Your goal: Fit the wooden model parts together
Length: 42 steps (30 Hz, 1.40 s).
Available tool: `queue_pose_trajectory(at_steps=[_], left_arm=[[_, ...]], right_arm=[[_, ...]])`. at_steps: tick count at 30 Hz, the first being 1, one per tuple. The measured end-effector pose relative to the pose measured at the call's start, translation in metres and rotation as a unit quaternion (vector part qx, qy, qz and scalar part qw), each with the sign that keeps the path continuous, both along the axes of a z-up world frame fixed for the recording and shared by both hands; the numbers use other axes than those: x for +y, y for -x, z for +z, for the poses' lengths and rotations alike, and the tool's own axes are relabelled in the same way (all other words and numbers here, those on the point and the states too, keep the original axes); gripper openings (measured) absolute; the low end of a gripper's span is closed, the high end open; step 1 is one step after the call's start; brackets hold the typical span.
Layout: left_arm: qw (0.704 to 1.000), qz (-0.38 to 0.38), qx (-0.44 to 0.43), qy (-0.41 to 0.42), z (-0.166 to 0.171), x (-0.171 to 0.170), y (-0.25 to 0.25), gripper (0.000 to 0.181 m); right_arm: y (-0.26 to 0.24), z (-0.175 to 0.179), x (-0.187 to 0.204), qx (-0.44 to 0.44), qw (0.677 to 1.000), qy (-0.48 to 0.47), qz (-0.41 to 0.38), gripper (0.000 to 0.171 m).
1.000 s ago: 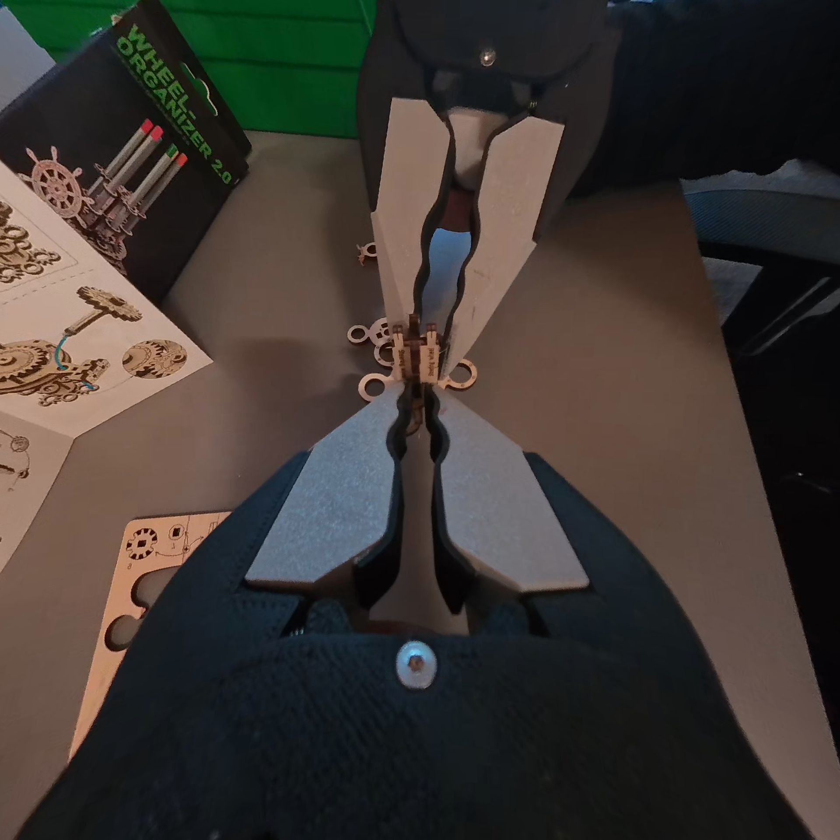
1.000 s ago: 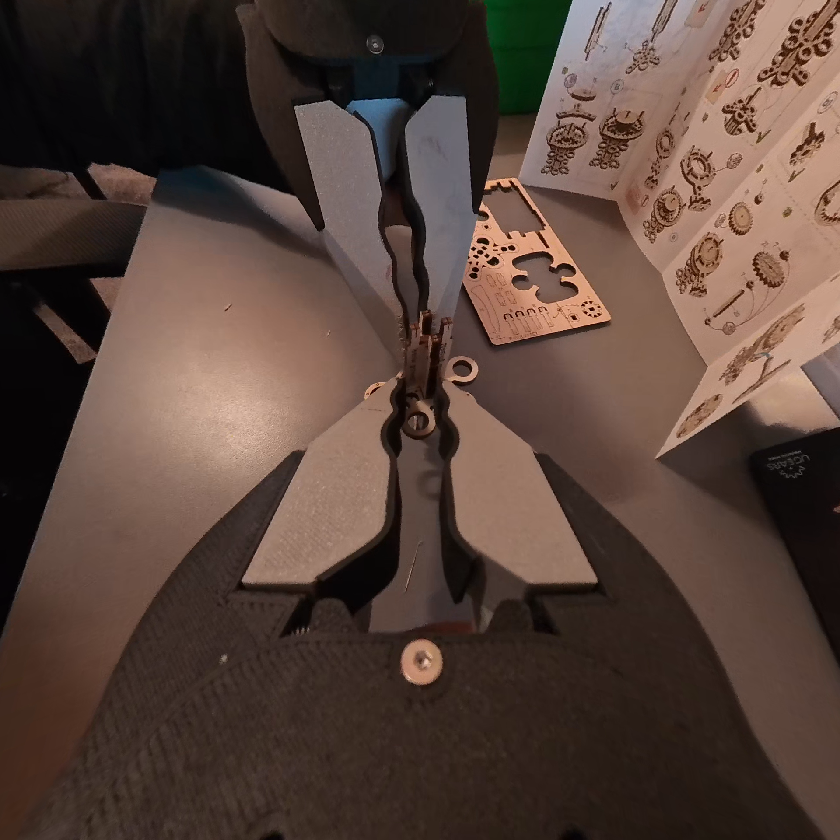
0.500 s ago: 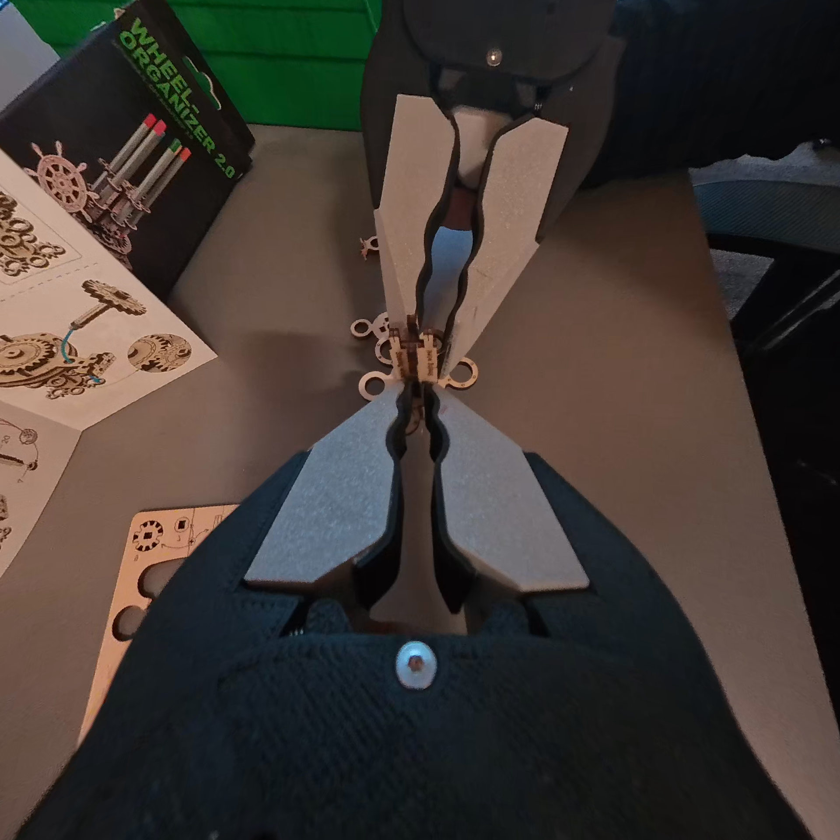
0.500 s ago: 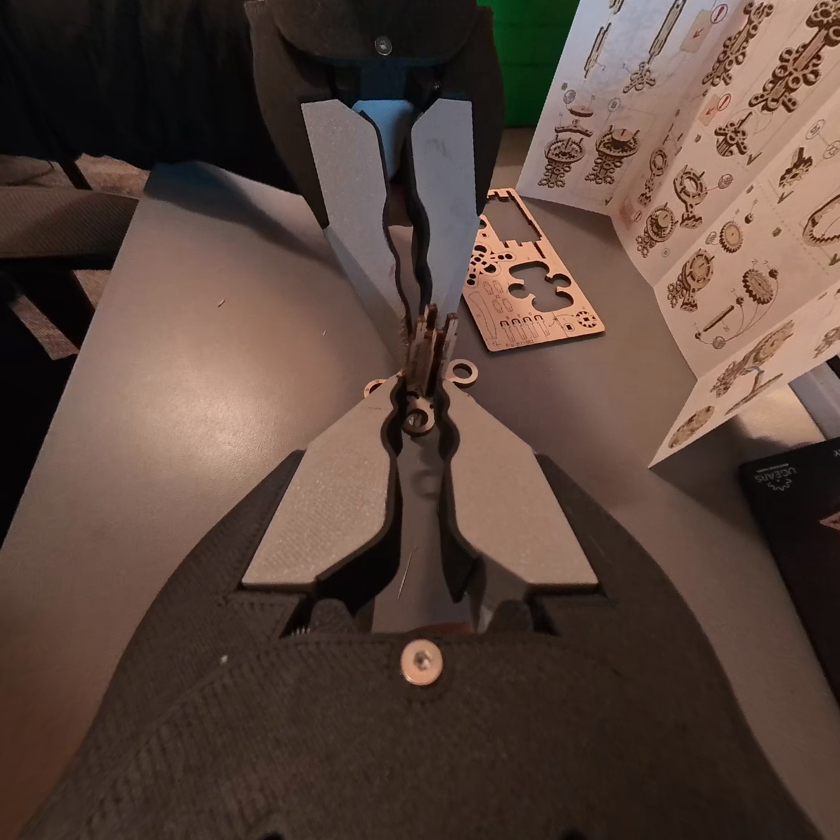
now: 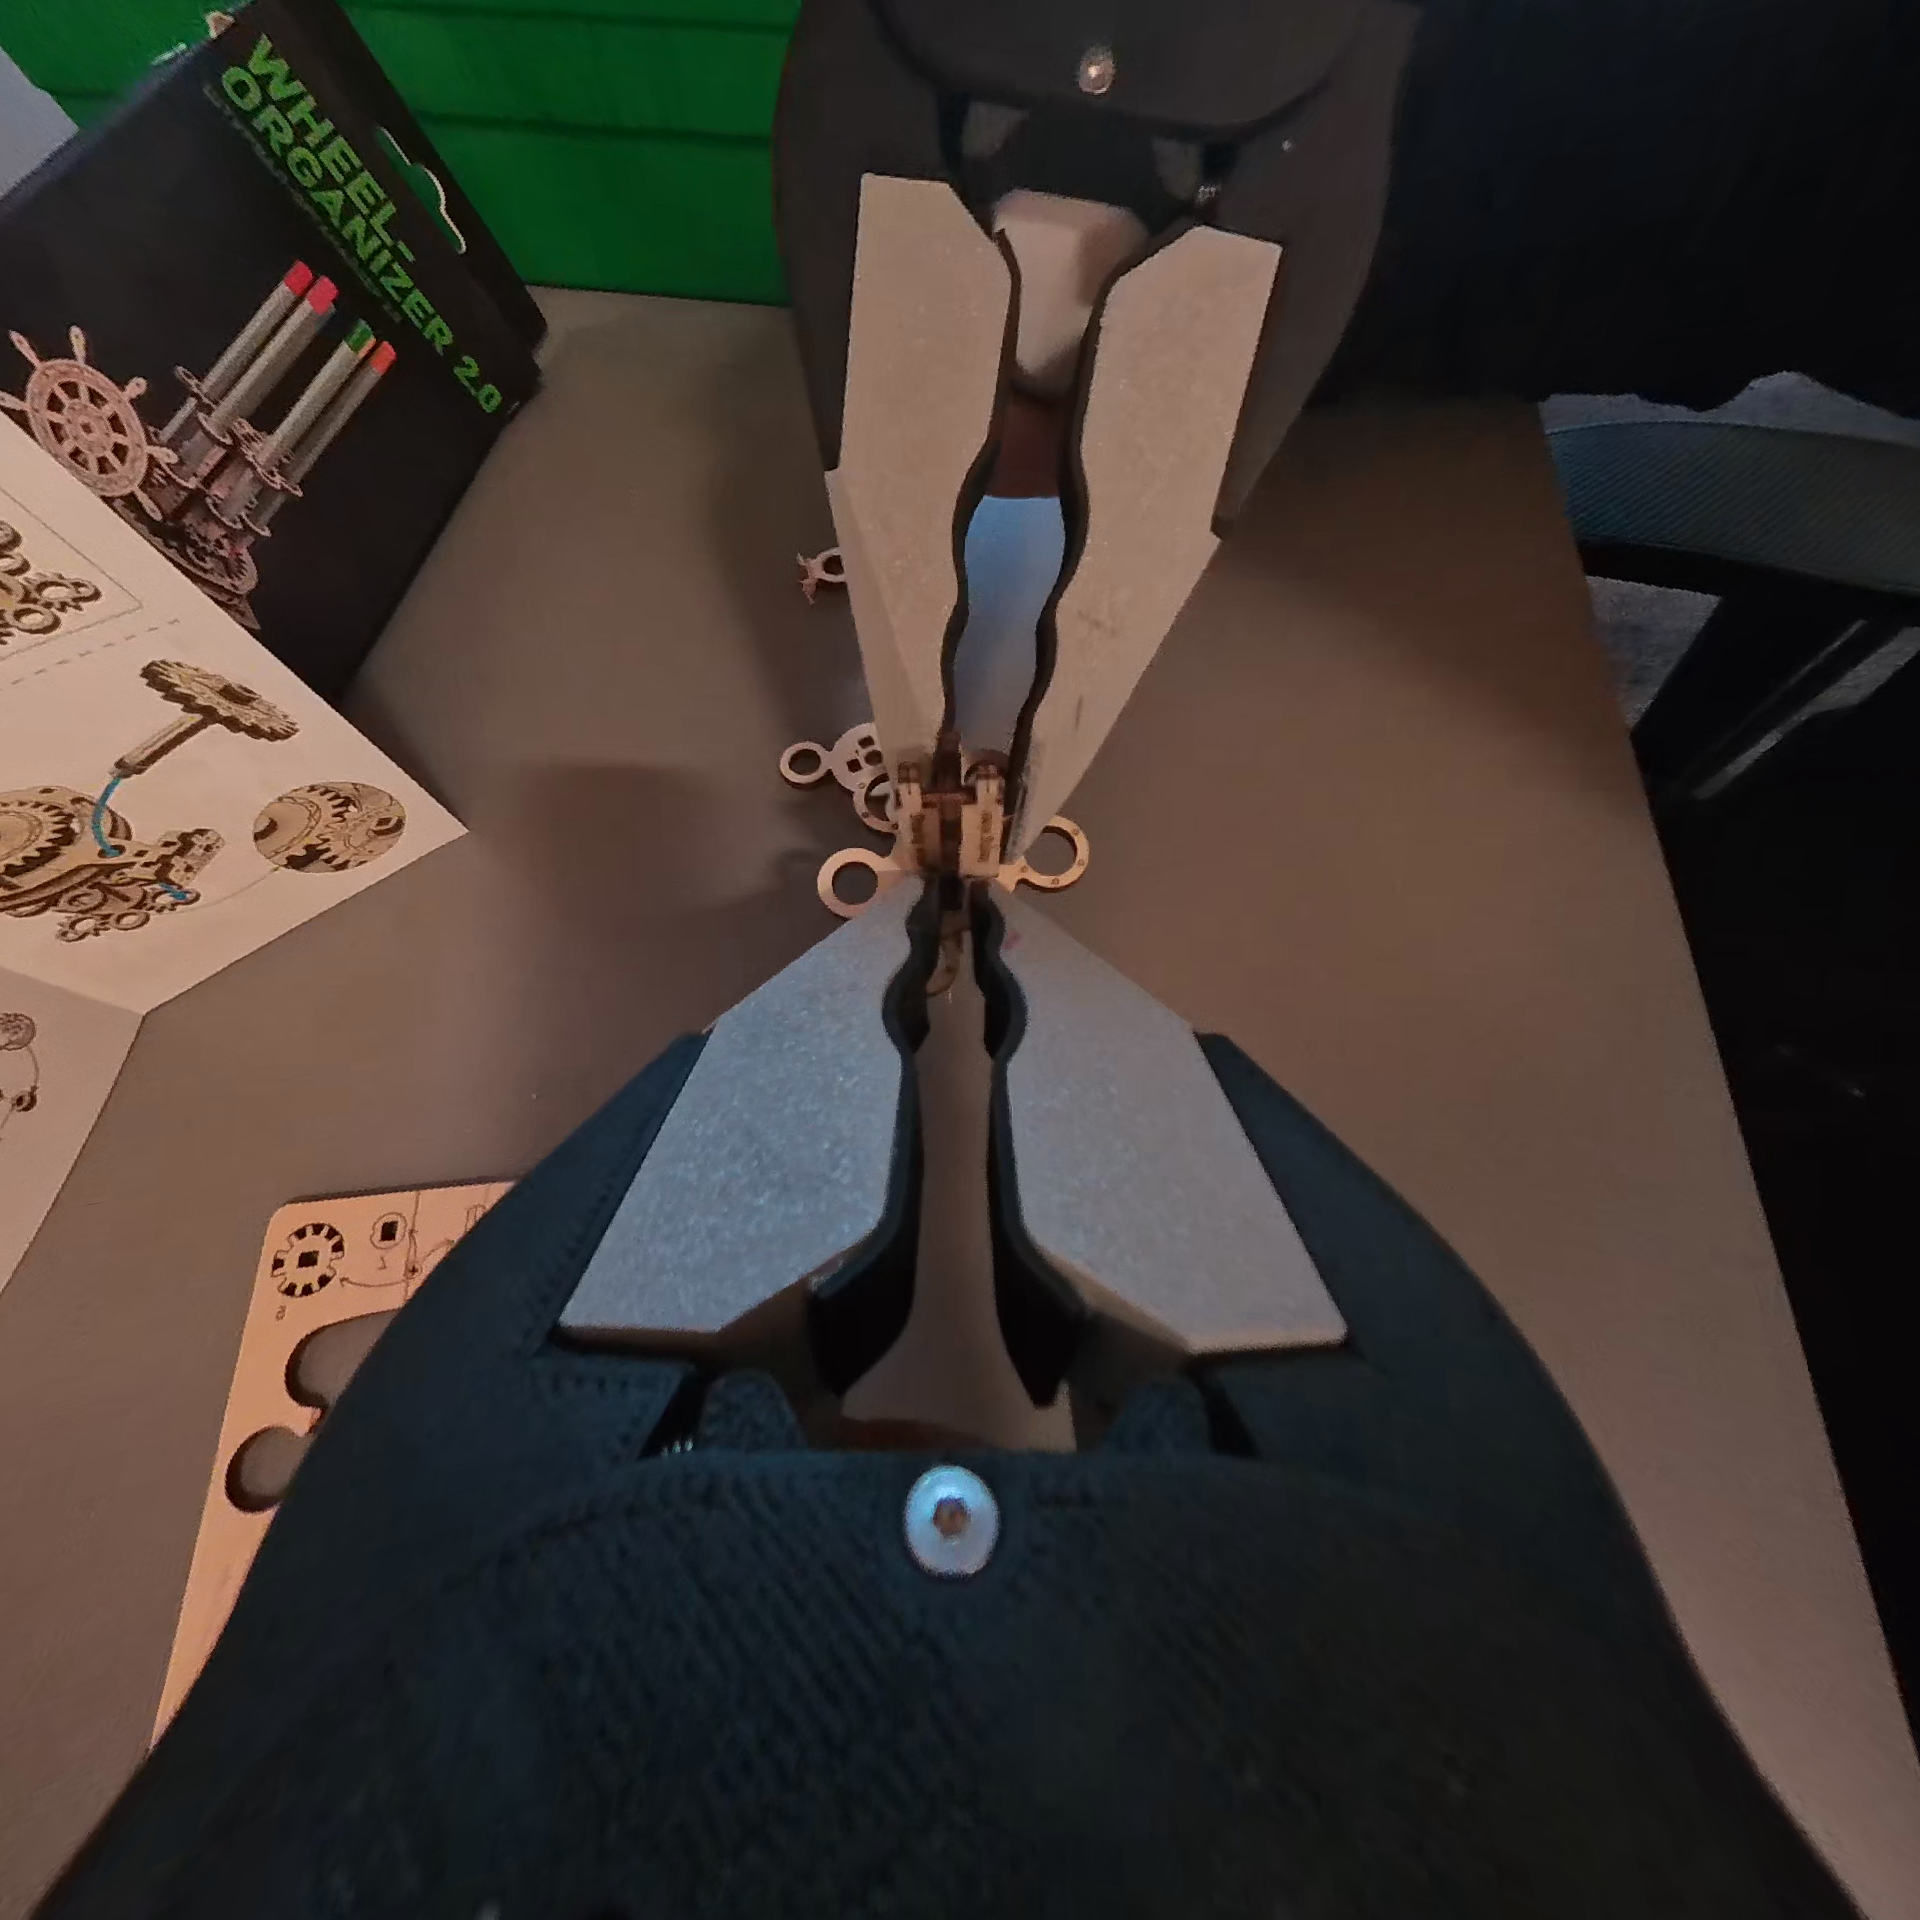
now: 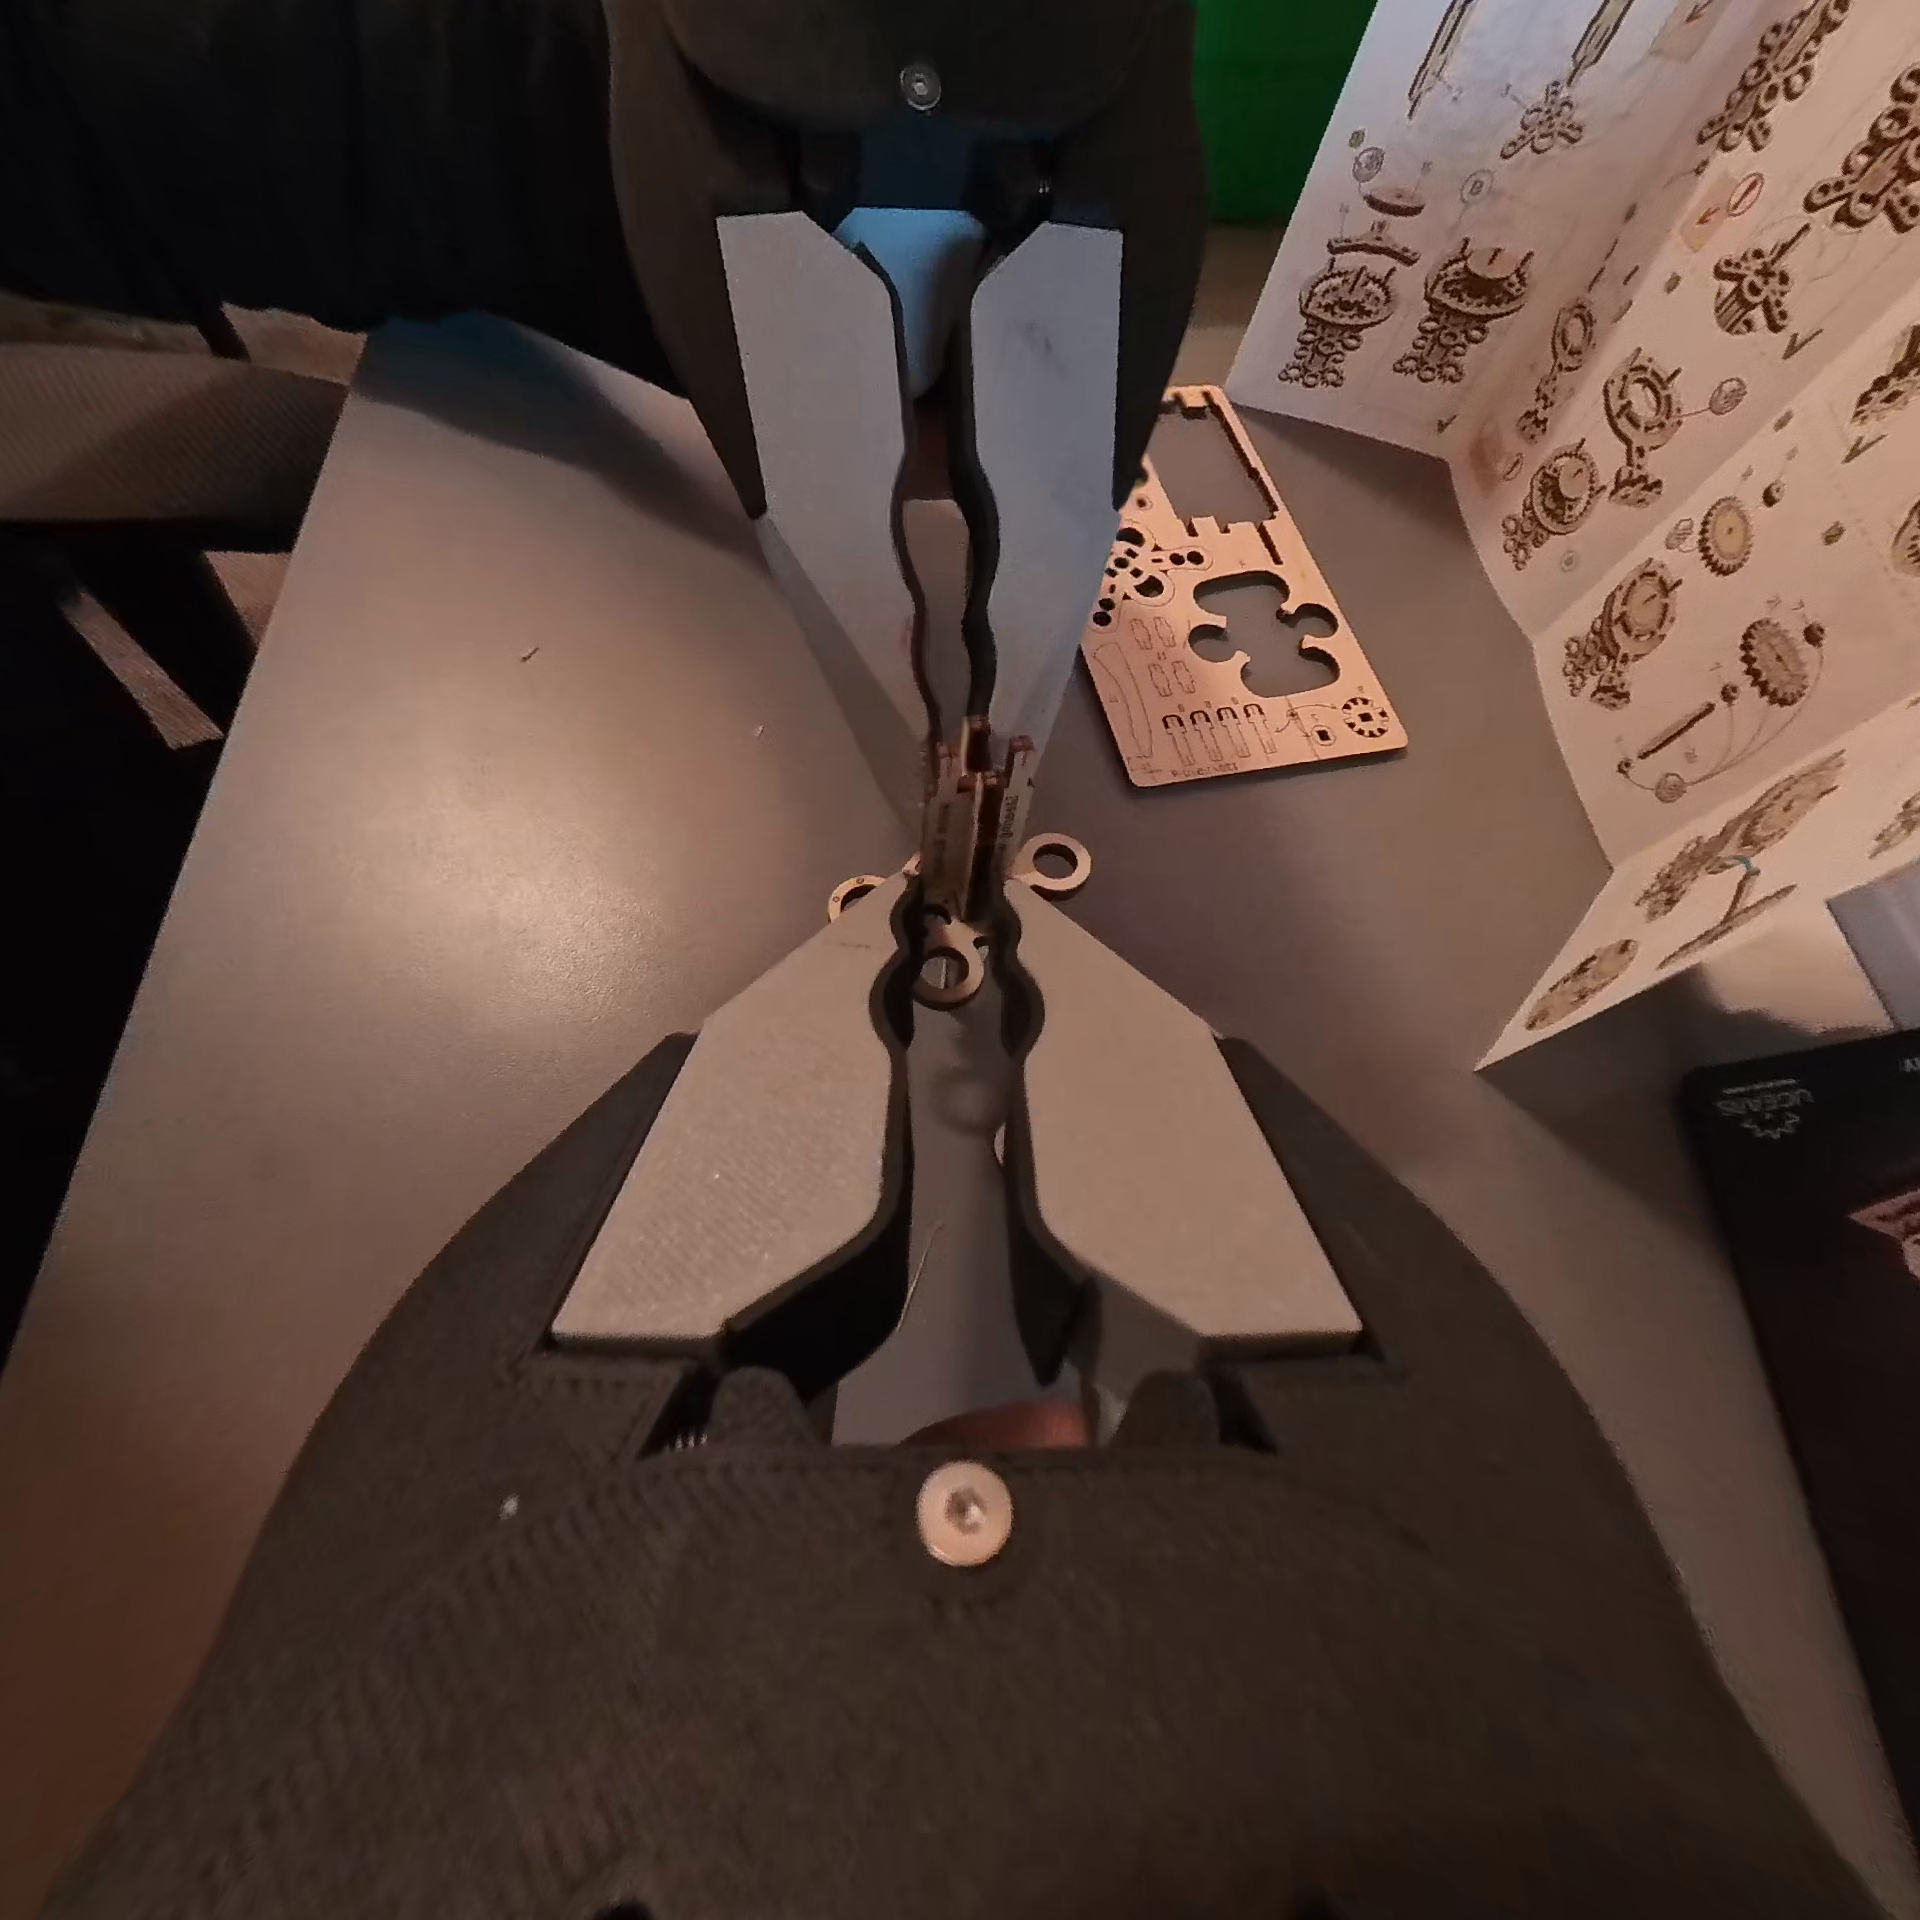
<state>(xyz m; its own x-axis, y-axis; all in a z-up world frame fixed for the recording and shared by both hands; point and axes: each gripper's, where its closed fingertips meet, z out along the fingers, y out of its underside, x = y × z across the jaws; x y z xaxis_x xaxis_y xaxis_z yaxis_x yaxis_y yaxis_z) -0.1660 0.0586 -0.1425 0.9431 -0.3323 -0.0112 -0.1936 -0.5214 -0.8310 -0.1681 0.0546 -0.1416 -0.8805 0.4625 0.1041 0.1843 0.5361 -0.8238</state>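
Both jaws nearly closed, tip to tip over the table (image 5: 1299,1039). My left gripper (image 5: 948,909) has its fingers pinched together on the near end of the small wooden model assembly (image 5: 951,821), only a thin gap between the pads. My right gripper (image 6: 961,920) comes at it from the opposite side, fingers narrowed around a ringed wooden part (image 6: 948,971) that sits in the notch near the tips; in the left wrist view that same gripper (image 5: 982,774) shows opposite me, its tips closed on the far end of the assembly. The assembly stands upright between the two tips, several thin plywood plates stacked side by side. Flat ring-ended wooden pieces (image 5: 1049,857) stick out sideways at its base; I can't tell whether they're joined to it or lying on the table. More loose ring parts (image 5: 831,764) lie just beyond on the left. Nearer me on the left, a punched plywood sheet (image 5: 312,1351) lies flat. Farther out on that side, the folded instruction sheet (image 5: 156,779) stands open, and behind it the black kit box (image 5: 208,260) leans against a green backdrop (image 5: 623,156).
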Motion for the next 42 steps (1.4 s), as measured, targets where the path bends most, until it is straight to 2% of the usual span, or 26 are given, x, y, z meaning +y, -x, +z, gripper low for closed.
queue_pose_trajectory(at_steps=[4,7,11,15,18,42], left_arm=[[0.999,-0.012,-0.035,-0.007,0.0021,0.0019,-0.0079,0.019],[0.999,0.007,-0.029,-0.014,0.0016,0.007,-0.0021,0.001],[1.0,0.017,-0.02,-0.014,0.0015,0.0091,-0.0022,0.0],[1.0,0.011,-0.026,-0.008,0.0022,0.0079,-0.0077,0.013],[0.999,0.024,-0.027,-0.01,0.0015,0.0094,-0.0017,0.001],[0.999,0.041,0.007,0.001,-0.001,0.0031,0.0018,0.001]], right_arm=[[-0.0002,0.0001,0.0047,-0.006,1.0,0.029,0.0,0.008],[-0.0022,-0.0001,0.0068,-0.004,0.999,0.045,0.004,0.008],[-0.0027,-0.0002,0.0083,0.004,0.999,0.046,0.005,0.008],[-0.0026,0.0001,0.0089,0.013,0.999,0.049,0.007,0.008],[-0.0028,0.0,0.0081,0.017,0.999,0.045,0.009,0.008],[-0.0007,-0.0017,0.0018,0.057,0.997,0.05,0.007,0.008]])
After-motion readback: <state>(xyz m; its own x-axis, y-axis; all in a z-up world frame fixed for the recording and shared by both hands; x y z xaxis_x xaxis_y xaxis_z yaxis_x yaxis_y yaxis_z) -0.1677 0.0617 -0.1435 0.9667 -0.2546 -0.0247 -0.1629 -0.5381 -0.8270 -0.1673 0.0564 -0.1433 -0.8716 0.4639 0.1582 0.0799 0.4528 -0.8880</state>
